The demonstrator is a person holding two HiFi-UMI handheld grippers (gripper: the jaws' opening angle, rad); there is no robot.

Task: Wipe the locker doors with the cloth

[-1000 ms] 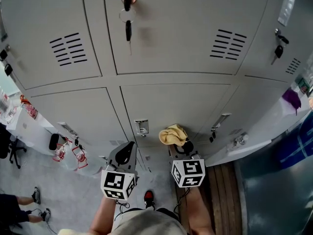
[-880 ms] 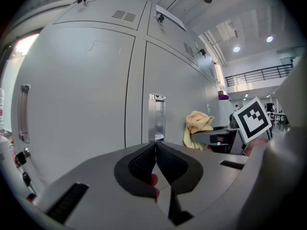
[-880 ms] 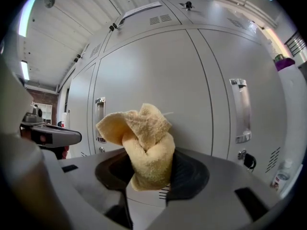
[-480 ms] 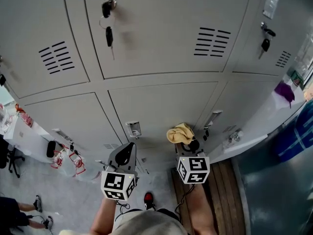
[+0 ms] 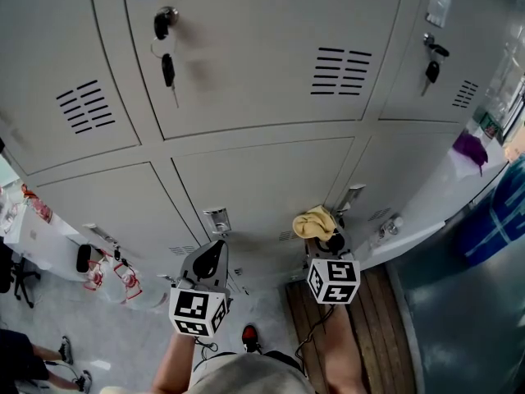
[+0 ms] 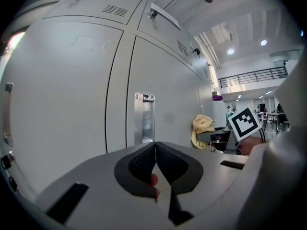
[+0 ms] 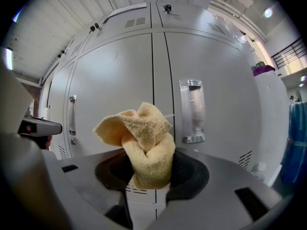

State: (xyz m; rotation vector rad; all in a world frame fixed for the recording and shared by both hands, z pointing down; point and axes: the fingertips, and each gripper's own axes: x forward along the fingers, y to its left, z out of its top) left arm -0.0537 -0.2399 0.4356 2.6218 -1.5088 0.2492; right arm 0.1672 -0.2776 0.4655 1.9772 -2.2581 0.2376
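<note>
Grey locker doors (image 5: 262, 179) fill the head view, upper and lower rows. My right gripper (image 5: 322, 235) is shut on a bunched yellow cloth (image 5: 315, 222), held just short of a lower door, beside its metal handle (image 5: 351, 196). In the right gripper view the cloth (image 7: 142, 143) bulges out between the jaws, with that handle (image 7: 192, 111) behind it. My left gripper (image 5: 215, 247) is shut with nothing in it, low before the middle lower door, under another handle (image 5: 218, 219). In the left gripper view its tips (image 6: 155, 145) meet and the cloth (image 6: 202, 128) shows to the right.
Keys hang from the upper doors' locks (image 5: 167, 64) (image 5: 431, 62). A white ledge with a purple object (image 5: 469, 148) runs along the right. Wooden boards (image 5: 373, 318) lie under the right arm. A table with red items (image 5: 102, 269) and a person's feet (image 5: 70, 353) are at lower left.
The right gripper has carried the cloth to the right, next to the right-hand handle. The head view has shifted, so the lockers slid left. The left gripper has stayed where it was.
</note>
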